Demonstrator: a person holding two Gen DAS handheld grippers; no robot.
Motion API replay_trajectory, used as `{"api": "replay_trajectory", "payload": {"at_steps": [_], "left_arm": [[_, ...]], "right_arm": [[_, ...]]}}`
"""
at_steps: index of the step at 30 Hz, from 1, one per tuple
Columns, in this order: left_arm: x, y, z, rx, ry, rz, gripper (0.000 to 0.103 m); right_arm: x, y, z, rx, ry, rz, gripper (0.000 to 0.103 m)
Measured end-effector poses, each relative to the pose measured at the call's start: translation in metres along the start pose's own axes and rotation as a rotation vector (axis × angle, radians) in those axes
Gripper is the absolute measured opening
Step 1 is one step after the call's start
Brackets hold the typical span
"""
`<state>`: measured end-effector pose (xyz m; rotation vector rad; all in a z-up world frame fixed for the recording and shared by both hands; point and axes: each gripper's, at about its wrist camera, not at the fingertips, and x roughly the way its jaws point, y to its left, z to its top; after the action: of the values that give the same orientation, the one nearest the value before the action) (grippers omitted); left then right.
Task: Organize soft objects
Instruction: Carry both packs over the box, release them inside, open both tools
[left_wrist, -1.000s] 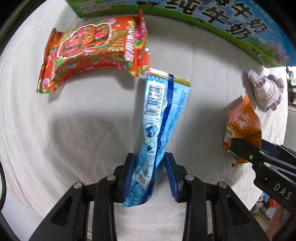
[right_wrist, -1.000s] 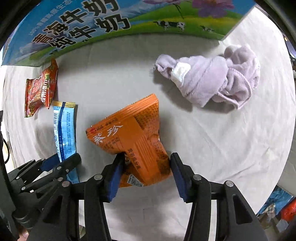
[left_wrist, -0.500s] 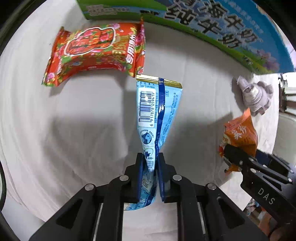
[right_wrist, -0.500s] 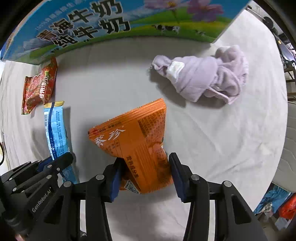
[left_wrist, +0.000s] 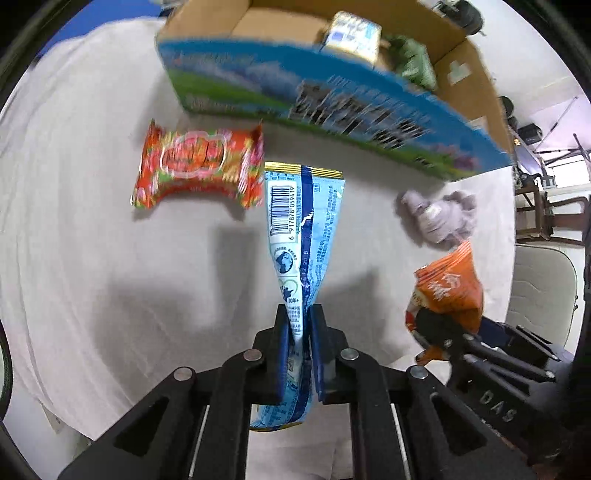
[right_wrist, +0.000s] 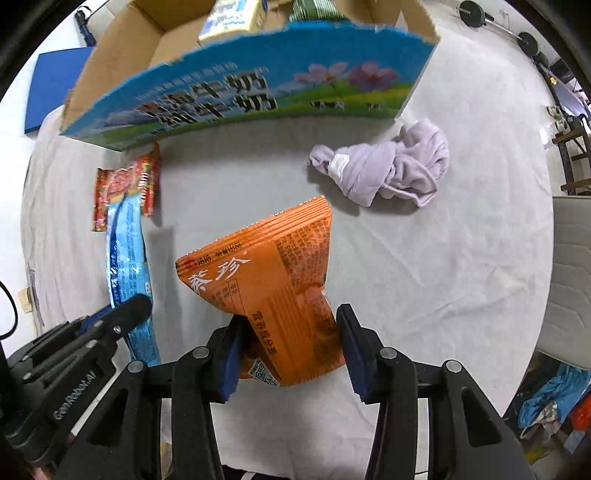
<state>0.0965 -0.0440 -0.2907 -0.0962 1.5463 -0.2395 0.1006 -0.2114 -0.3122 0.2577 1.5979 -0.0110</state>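
Observation:
My left gripper (left_wrist: 298, 325) is shut on a long blue and white packet (left_wrist: 301, 225) and holds it above the table; the packet also shows in the right wrist view (right_wrist: 127, 266). My right gripper (right_wrist: 288, 332) is shut on an orange snack bag (right_wrist: 269, 280), lifted off the cloth; the bag shows in the left wrist view (left_wrist: 448, 284) too. A red flowered packet (left_wrist: 199, 166) lies on the cloth near the box. A crumpled lilac cloth (right_wrist: 391, 166) lies to the right.
An open cardboard box (right_wrist: 236, 92) with a blue and green printed side stands at the back, with cartons inside. The table is covered by a white cloth (right_wrist: 424, 277). A pale chair (right_wrist: 570, 273) stands at the right edge.
Both grippers have risen and pulled back with their packets, so the box's open top came into view. The left jaws closed on the blue packet a second ago.

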Motion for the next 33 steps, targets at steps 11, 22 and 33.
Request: {"api": "replay_trajectory", "payload": {"at_steps": [11, 22, 33], "left_arm": [[-0.071, -0.024, 0.021, 0.081, -0.122, 0.049, 0.008], [-0.109, -0.033, 0.080, 0.080, -0.205, -0.044, 0.007], [-0.144, -0.028, 0.168, 0.094, -0.279, -0.025, 0.007]], "right_arm": [[-0.071, -0.027, -0.027, 0.047, -0.111, 0.025, 0.049], [-0.122, -0.019, 0.009, 0.029, -0.202, 0.075, 0.049], [-0.142, -0.023, 0.084, 0.037, -0.253, 0.067, 0.049]]}}
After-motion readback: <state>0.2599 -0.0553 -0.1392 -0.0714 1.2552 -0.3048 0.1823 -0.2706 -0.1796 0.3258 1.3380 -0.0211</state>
